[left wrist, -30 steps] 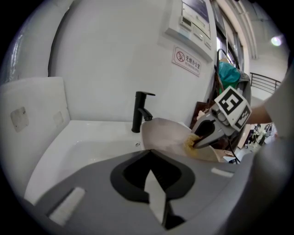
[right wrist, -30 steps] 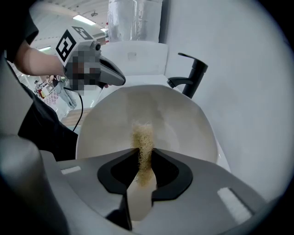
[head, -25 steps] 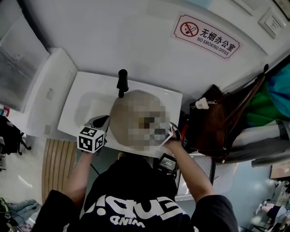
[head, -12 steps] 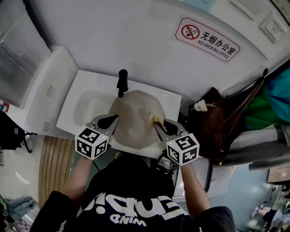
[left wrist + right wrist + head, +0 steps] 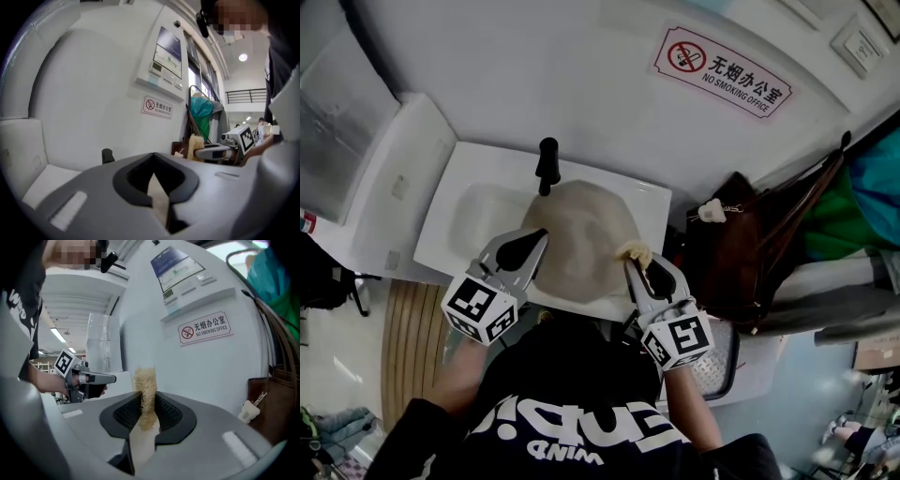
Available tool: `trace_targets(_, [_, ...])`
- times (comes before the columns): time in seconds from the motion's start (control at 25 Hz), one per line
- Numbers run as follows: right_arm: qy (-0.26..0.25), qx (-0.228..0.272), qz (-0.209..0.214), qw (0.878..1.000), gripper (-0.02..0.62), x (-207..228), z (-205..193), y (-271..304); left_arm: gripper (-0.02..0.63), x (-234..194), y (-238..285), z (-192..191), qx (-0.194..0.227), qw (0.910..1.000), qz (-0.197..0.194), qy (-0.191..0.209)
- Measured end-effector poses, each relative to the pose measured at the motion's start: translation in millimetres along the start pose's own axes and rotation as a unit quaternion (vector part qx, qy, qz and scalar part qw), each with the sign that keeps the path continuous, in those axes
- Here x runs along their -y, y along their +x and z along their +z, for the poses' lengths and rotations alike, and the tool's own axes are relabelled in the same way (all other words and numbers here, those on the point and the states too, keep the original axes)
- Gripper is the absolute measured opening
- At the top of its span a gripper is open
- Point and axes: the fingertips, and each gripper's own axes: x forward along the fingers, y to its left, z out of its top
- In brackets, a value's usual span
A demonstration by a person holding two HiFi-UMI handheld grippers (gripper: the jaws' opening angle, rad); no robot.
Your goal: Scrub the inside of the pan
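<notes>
Drawn back a little toward the person since half a second ago, the right gripper [image 5: 645, 274] now has its marker cube lower in the head view. The left gripper [image 5: 529, 246] has barely shifted.

The pan [image 5: 577, 246], a pale beige round, sits in the white sink [image 5: 464, 202] directly below the black tap [image 5: 547, 165], filling the basin's right part. We cannot tell which way its inside faces.

At the pan's left edge the left gripper has its jaws nearly together. In the left gripper view a thin pale sheet stands between them, and we read it as the pan's rim, pinched [image 5: 153, 182].

At the pan's right rim is a straw-coloured fibrous scrubber [image 5: 630, 251]. In the right gripper view the jaws are clamped on this tuft [image 5: 145, 387], which stands up out of the dark ribbed pads [image 5: 168, 411]. No view settles whether it touches the pan.

Each gripper shows in the other's view – they face one another across the pan.

On the wall above the sink hangs a red-and-white no-smoking sign [image 5: 724, 67]. Just right of the sink leans a brown bag [image 5: 745, 258] with a small cream charm [image 5: 710, 211] at its top.
</notes>
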Motion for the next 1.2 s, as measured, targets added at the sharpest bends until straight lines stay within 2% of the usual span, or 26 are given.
trace_targets(0.28, [-0.017, 0.028, -0.001, 0.999, 0.087, -14, -3, -2, -0.002, -5, -6, 2, 0.046, 0.9985, 0.022, 0.018])
trace_targets(0.6, [-0.003, 0.035, -0.020, 0.999, 0.087, -13, -18, 4, -0.002, -16, -7, -17, 0.050, 0.9969, 0.051, 0.035])
trace_targets(0.88, [0.010, 0.044, -0.024, 0.999, 0.087, -12, -13, 6, -0.002, -12, -9, -15, 0.063, 0.9949, 0.057, 0.055])
trace_targets(1.2, [0.013, 0.037, -0.030, 0.999, 0.084, -8, -18, 5, -0.002, -11, -10, -18, 0.060, 0.9945, 0.066, 0.056])
